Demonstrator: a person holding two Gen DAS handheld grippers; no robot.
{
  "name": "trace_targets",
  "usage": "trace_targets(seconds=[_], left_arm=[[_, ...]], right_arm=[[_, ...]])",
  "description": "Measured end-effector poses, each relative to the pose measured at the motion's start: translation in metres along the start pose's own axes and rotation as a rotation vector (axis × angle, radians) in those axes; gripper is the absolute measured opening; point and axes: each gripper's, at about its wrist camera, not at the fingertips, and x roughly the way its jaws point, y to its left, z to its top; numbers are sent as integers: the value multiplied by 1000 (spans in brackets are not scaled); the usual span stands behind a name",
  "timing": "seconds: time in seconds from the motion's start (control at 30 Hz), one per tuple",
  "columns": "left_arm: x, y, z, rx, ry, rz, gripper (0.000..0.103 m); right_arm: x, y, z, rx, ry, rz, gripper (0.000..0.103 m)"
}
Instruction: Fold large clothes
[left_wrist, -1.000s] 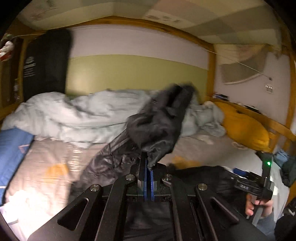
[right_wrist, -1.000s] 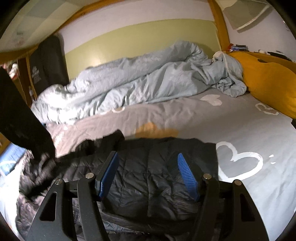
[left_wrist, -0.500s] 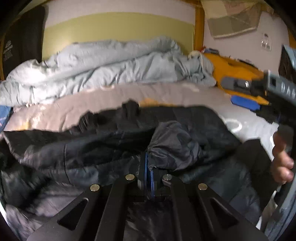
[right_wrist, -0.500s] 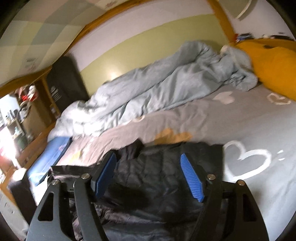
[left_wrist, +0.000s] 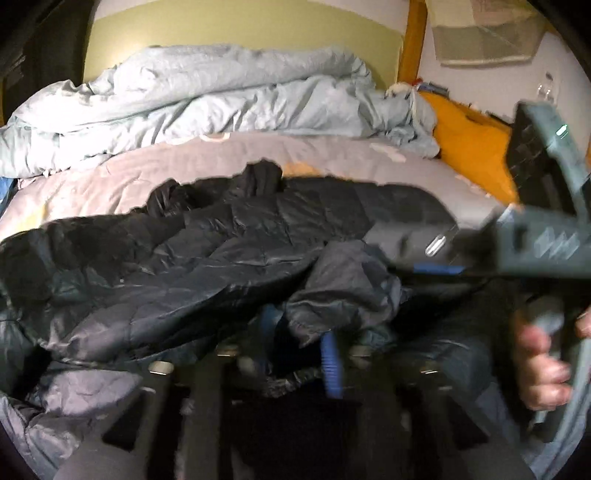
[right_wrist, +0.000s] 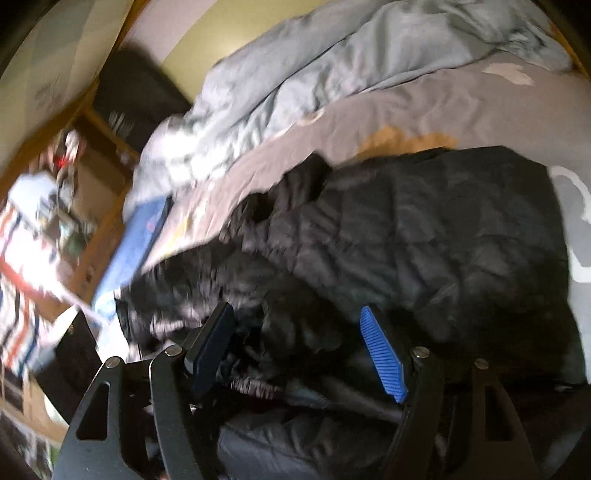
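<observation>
You face a bed (left_wrist: 258, 162) in grey sheeting, a rumpled pale-blue duvet (left_wrist: 207, 92) heaped against an olive-green wall (left_wrist: 240, 26), an orange pillow (left_wrist: 472, 147) alongside, wooden posts (left_wrist: 412, 37) framing it.

We see a black quilted jacket (left_wrist: 229, 258) of thin synthetic cloth with a slight sheen, stitched in puffy panels and crumpled across the lower half of the frame; its lining looks greyer and smoother. Under it the bed sheet (left_wrist: 184, 166) is matt grey cloth with pale printed shapes. Across the top lies a duvet (left_wrist: 207, 96) of soft, matt, pale blue cloth, heavily wrinkled. At right a pillow (left_wrist: 469, 147) is matt mustard-yellow fabric. The bed post (left_wrist: 412, 37) at upper right looks like varnished wood. The left gripper (left_wrist: 299, 347) has matt black arms with shiny metal screws, and the right gripper (right_wrist: 299, 354) shows ribbed blue rubbery pads (right_wrist: 384, 358).
</observation>
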Motion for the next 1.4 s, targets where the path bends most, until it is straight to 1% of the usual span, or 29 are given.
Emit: trace_targets(seconds=[0.03,0.07,0.1,0.17,0.2,0.23,0.27,0.3,0.37,0.43,0.5,0.57,0.63,0.67,0.73,0.83,0.87,0.9,0.93,0.97,1.0,1.03,1.07,1.13,1.2,1.27,1.33,1.37,1.4], left_arm=[[-7,1,1,0,-14,11,70],[-19,4,-1,8,-50,33,74],[-28,7,0,20,-70,45,74],[-43,13,2,43,-86,78,74],[-52,18,4,44,-100,98,74],[-62,26,6,38,-118,117,74],[-68,31,8,31,-129,129,74],[-78,42,12,16,-151,159,74],[-96,64,20,-14,-196,227,75],[-105,84,25,-45,-211,275,75],[-114,107,28,-93,-222,307,74],[-114,126,30,-126,-218,354,75],[-105,139,28,-137,-182,396,74],[-93,145,26,-132,-129,406,75],[-69,152,23,-116,-41,427,74],[-36,162,17,-105,33,478,75],[-26,167,14,-102,64,506,75],[-17,173,13,-99,96,541,75],[-8,179,11,-98,120,573,75],[0,188,9,-104,140,593,74],[6,194,6,-114,157,597,66],[12,202,4,-132,175,573,44],[15,208,2,-149,189,543,38],[14,214,1,-155,181,535,28],[12,215,1,-148,168,553,26],[12,219,3,-170,159,560,26],[10,224,4,-191,152,559,26],[9,228,4,-208,143,565,26],[7,230,2,-218,136,570,26]], right_arm=[[5,5,-2,-30,19,-27,70],[8,8,-3,-51,32,-60,70],[10,10,-5,-73,40,-102,68],[12,13,-7,-106,41,-148,47],[13,14,-8,-113,46,-157,19],[11,14,-9,-121,37,-171,9],[4,15,-9,-142,3,-195,8],[-9,18,-8,-173,-60,-245,7],[-39,19,-5,-201,-207,-385,6],[-71,5,-2,-157,-344,-471,6],[-92,-14,1,-109,-407,-492,6],[-99,-33,3,-68,-408,-489,7],[-99,-48,6,-12,-400,-482,7],[-98,-52,7,-3,-388,-478,7],[-90,-55,11,5,-348,-474,16],[-85,-55,11,21,-332,-486,18],[-85,-54,10,21,-336,-481,20],[-87,-54,11,29,-347,-471,30],[-91,-55,10,43,-366,-457,48],[-95,-56,10,55,-385,-439,56],[-99,-56,9,65,-400,-415,66],[-102,-57,9,74,-405,-390,68],[-103,-57,9,82,-401,-367,69],[-100,-57,9,86,-359,-320,78],[-86,-53,10,63,-272,-305,79],[-63,-46,10,14,-176,-318,79],[-37,-48,11,-15,-92,-365,79],[-26,-51,11,-14,-63,-395,79],[-21,-55,12,0,-51,-431,67]])
